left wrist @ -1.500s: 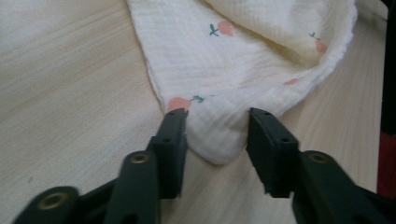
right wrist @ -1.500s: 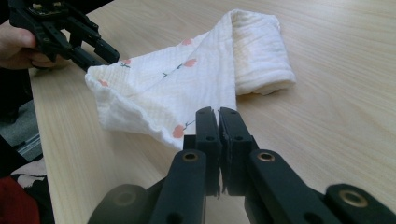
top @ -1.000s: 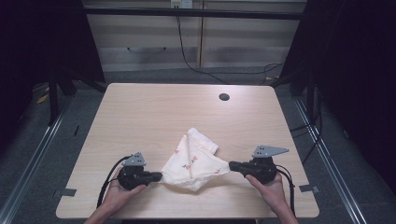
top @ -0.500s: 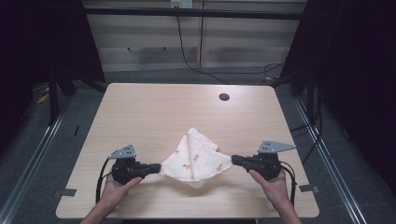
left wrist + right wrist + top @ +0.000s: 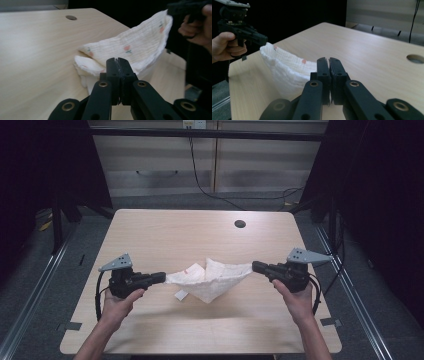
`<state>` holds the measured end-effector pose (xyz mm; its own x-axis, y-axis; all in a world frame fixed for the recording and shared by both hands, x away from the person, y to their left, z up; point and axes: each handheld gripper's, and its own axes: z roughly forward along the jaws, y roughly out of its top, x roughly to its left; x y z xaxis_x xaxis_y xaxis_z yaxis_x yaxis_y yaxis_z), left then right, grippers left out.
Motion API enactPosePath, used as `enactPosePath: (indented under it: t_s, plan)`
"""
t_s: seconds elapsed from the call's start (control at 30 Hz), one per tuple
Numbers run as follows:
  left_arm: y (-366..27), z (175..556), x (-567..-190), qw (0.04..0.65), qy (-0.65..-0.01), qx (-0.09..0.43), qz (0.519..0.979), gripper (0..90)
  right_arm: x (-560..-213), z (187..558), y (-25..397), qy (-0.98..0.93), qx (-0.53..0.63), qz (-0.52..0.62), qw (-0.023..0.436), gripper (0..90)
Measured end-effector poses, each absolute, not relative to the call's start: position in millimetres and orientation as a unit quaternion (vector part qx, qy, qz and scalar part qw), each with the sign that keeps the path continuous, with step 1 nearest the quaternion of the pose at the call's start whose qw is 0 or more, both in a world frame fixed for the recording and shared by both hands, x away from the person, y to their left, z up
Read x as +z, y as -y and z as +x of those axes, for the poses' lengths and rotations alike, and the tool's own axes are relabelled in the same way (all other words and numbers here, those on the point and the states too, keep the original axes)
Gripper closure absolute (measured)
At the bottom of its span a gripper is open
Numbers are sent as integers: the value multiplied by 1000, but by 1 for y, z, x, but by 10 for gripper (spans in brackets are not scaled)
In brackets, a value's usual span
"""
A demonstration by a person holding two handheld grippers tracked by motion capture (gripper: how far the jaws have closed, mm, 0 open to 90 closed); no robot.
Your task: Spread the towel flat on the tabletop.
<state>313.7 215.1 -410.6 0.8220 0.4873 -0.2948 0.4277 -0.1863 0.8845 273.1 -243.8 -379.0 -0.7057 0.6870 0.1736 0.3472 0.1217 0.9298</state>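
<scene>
A white cloth point(image 5: 210, 279) with small pink flower prints hangs stretched between my two grippers above the near half of the table point(image 5: 165, 232). My left gripper point(image 5: 161, 278) is shut on its left corner and my right gripper point(image 5: 256, 266) is shut on its right corner. The middle of the cloth sags down to the tabletop. In the left gripper view the cloth point(image 5: 130, 50) runs from my shut gripper point(image 5: 117, 60) up to the other gripper point(image 5: 186, 8). In the right gripper view the cloth point(image 5: 287, 67) spans from my gripper point(image 5: 329, 60) to the left gripper point(image 5: 262, 40).
A round cable hole point(image 5: 240, 224) sits in the table's far right part. A small white tag point(image 5: 181, 294) of the cloth lies on the wood under it. Dark cabinets and cables stand behind the table; metal rails run along both sides on the floor.
Both grippers have moved apart, left going left and right going right and up. The cloth, bunched a second ago, is now pulled out into a long band between them.
</scene>
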Motion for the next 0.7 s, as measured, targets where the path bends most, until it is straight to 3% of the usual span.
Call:
enactPosePath:
  t_s: [0.43,0.7]
  plan:
    - [-222,353,-352,588,-293,55,751,889,-325,311,240,-711,584,347,182,883]
    - [-221,388,-327,574,-307,77,755,890,-299,356,238,-700,582,369,188,884]
